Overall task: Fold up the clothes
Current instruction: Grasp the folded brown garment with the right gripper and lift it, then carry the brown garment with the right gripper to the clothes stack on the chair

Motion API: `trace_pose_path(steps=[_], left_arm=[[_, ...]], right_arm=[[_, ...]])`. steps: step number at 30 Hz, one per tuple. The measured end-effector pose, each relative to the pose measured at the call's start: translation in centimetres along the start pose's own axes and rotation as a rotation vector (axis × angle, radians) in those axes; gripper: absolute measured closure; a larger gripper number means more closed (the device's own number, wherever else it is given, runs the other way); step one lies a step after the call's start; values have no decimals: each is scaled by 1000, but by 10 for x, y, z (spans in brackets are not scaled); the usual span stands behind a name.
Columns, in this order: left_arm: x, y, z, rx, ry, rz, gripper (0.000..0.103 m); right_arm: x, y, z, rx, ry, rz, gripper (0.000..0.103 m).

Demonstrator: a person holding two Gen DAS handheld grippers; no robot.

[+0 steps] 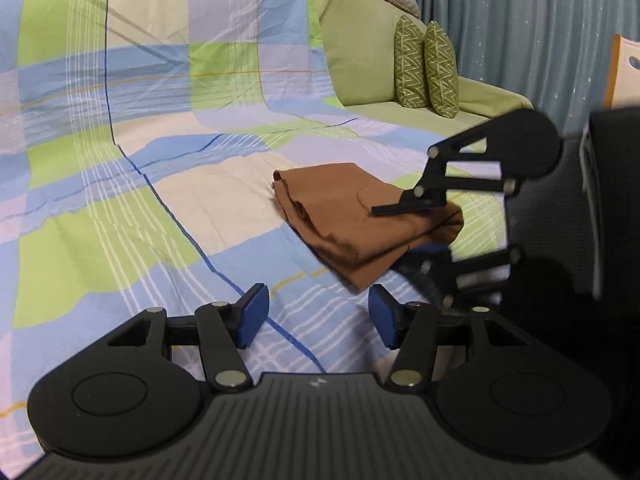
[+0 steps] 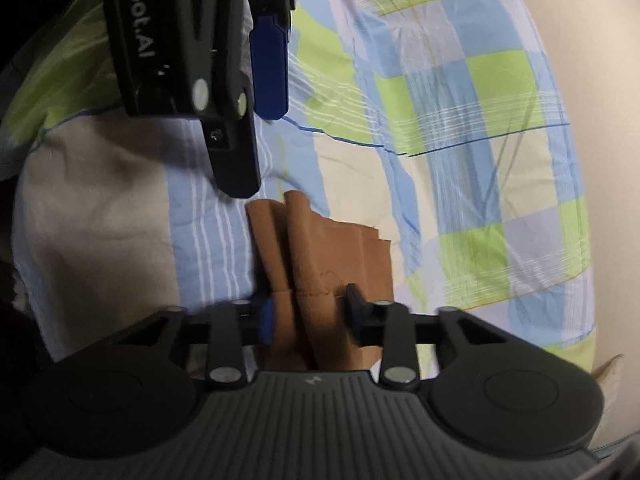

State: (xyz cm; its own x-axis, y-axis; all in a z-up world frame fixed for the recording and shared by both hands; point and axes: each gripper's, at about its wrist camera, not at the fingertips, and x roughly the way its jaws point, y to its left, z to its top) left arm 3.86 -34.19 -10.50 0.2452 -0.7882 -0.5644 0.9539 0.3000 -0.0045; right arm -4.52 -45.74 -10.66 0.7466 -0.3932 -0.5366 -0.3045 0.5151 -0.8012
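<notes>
A folded brown garment lies on a checked bedsheet. My left gripper is open and empty, just short of the garment's near corner. My right gripper reaches in from the right with one finger above the fold and one below it. In the right wrist view the garment lies between the fingers of my right gripper, which stand apart around its thick folded edge. The left gripper hangs above at the upper left.
The checked sheet covers a green sofa with two patterned green cushions at the back right. A blue curtain hangs behind. A wooden chair back shows at the far right edge.
</notes>
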Motion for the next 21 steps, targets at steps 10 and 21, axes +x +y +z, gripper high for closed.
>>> trace_pose_path(steps=[10, 21], left_arm=[[-24, -82, 26, 585, -101, -19, 42], [-57, -205, 49, 1037, -237, -197, 73]], right_arm=[[-106, -23, -7, 85, -10, -57, 85], [-234, -1, -62, 92, 35, -81, 85]])
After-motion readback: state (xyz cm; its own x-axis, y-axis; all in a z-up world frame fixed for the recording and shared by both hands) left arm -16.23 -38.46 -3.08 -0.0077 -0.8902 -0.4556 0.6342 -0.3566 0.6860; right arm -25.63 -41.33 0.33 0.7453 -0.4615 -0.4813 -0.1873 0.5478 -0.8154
